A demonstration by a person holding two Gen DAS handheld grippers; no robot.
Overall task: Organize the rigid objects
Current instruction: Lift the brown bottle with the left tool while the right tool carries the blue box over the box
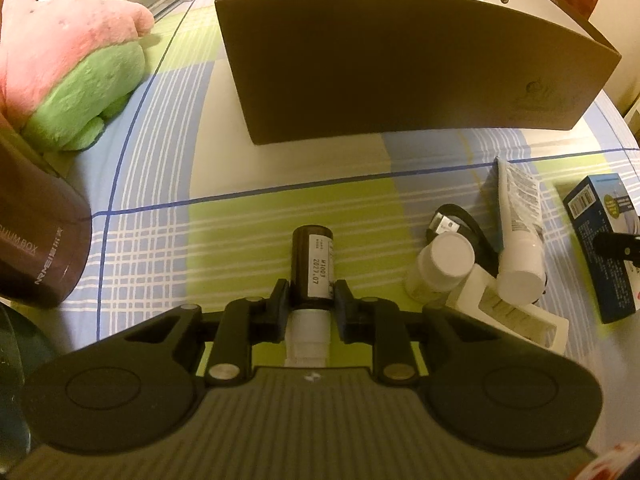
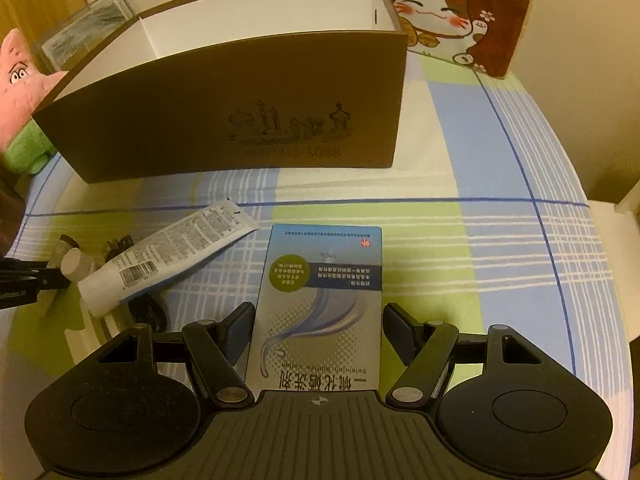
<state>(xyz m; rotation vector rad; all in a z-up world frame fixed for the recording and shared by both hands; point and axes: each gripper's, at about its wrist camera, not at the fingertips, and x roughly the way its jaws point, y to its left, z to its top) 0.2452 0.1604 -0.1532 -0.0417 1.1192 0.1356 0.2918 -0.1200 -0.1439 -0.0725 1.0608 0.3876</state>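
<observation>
A dark brown bottle [image 1: 312,264] with a white cap lies on the checked cloth, its cap end toward the camera. My left gripper [image 1: 312,296] is shut on it, with both pads pressed against its sides just above the cap. A flat blue box [image 2: 324,280] with printed text lies lengthwise between the fingers of my right gripper [image 2: 319,316], which is shut on its two long edges. A large brown open cardboard box [image 2: 240,120] with a white inside stands behind both on the cloth.
Between the grippers lie a white tube [image 2: 168,256], a small white-capped bottle [image 1: 444,260], a white plastic holder [image 1: 504,308] and a black cable [image 1: 460,220]. A pink and green plush [image 1: 72,60] and a dark round container [image 1: 40,248] sit at the left. A lucky-cat cloth [image 2: 448,8] hangs behind.
</observation>
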